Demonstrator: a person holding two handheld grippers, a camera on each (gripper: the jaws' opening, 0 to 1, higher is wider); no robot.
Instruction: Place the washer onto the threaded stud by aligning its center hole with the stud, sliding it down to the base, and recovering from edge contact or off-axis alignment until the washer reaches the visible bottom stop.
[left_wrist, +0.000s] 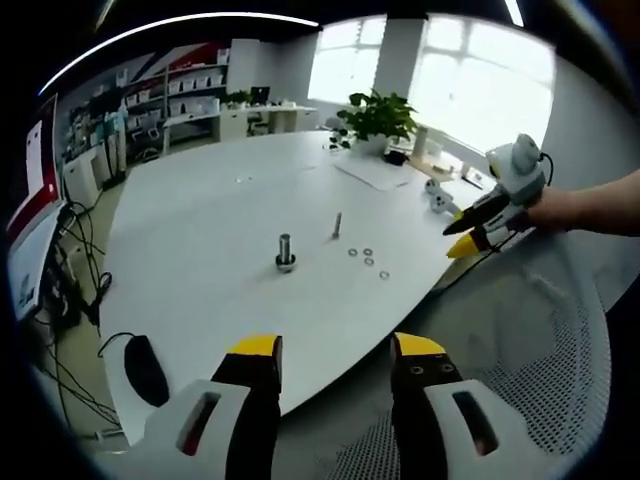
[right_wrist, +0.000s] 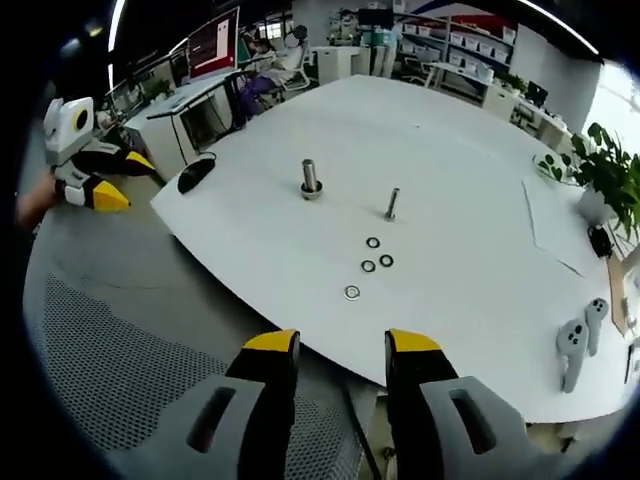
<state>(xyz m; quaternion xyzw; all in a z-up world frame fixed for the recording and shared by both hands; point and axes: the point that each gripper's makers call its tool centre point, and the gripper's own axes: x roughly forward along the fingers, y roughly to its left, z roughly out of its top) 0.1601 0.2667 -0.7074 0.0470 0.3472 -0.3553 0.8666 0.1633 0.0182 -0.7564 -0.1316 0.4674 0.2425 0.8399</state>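
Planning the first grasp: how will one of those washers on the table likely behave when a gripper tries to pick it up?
The washers lie flat on the smooth white table, so jaws will probably slide one along before gripping it. They look like thin metal rings: likely stiff and light. Tipped on edge, one could roll.

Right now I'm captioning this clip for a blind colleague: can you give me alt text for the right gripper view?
Four small metal ring washers lie loose on a white table, just in front of a thin threaded metal stud and a thicker grey metal post, both standing upright. The open yellow-tipped right gripper hovers off the table's near edge, empty; the left gripper shows at far left.
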